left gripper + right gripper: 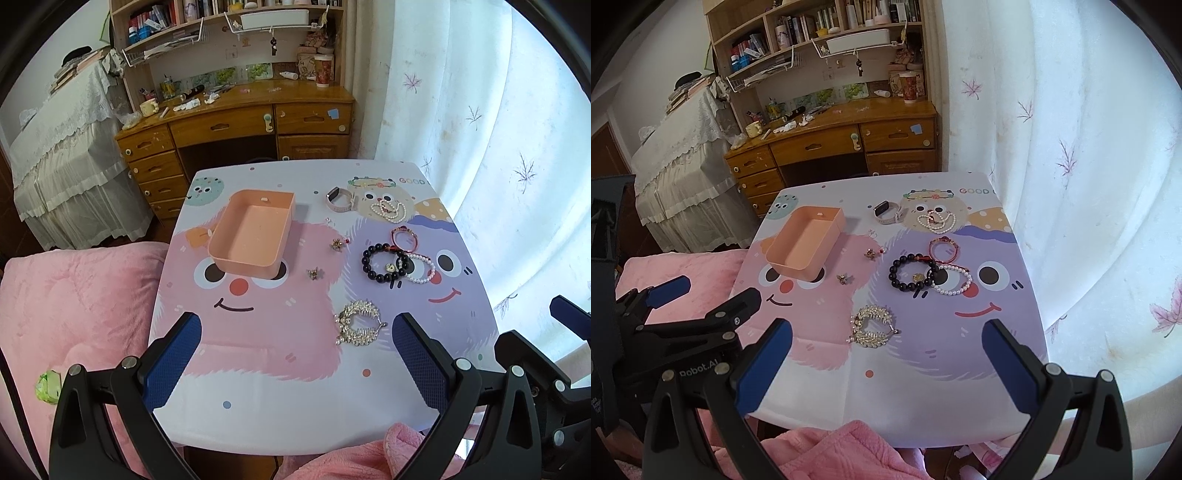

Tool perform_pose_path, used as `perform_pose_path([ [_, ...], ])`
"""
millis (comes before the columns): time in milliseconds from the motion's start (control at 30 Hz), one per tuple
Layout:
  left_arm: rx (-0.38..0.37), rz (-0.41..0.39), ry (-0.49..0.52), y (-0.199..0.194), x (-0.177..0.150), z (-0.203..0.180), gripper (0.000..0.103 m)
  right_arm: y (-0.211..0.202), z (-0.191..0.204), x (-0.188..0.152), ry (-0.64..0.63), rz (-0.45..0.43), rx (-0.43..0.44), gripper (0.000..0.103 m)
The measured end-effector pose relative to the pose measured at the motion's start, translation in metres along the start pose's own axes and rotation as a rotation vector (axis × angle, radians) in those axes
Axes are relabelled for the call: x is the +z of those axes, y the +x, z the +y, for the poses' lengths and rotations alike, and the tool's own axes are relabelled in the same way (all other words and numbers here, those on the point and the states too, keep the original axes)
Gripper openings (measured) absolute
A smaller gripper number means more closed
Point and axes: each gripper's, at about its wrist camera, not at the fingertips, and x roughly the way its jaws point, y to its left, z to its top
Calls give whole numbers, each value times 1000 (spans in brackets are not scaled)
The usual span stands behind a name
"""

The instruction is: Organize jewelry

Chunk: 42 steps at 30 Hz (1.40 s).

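The tabletop [280, 413] wears a cartoon print: a pink fuzzy face and a purple one on white. The tray [255, 230] is peach-orange. One bracelet [384, 262] has black beads, another [421, 267] white pearls. Hand-held gripper pads [173, 363] are blue.

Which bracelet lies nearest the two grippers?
The gold leaf bracelet with small pearls. It lies alone on the near part of the table; the black bead bracelet, pearl one and red one lie farther back.

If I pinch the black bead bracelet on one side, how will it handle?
The black bead bracelet is probably strung, so it would likely sag rather than hold its ring shape. It overlaps the white pearl bracelet, so that may drag along. Its round, glossy beads could slip between the fingers.
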Motion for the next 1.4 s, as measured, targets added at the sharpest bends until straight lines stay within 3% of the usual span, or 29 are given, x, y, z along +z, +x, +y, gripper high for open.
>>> perform_pose_path([
  [233,-36,10,-24,-5,-6,18,102,0,4,-9,42,-10,-25,103],
  [467,-61,24,26,-3,-13,28,102,-1,8,-19,120,-66,-80,103],
  [700,-163,26,47,2,-13,34,102,-9,17,-26,118,-140,-169,103],
  [800,-193,64,60,14,-11,27,102,-8,22,-28,61,-143,-213,103],
  [933,-213,149,65,39,-11,15,102,11,27,-35,-76,-85,-323,103],
  [1067,-234,216,87,73,-16,0,102,32,25,-44,-211,-55,-365,103],
  [1167,-227,222,136,101,-20,-18,102,56,15,-49,-315,-36,-388,103],
  [1333,-268,210,184,146,-30,-50,102,101,-13,-48,-437,-15,-351,103],
  [1400,-291,206,148,168,-34,-60,102,120,-26,-45,-461,-7,-305,103],
])
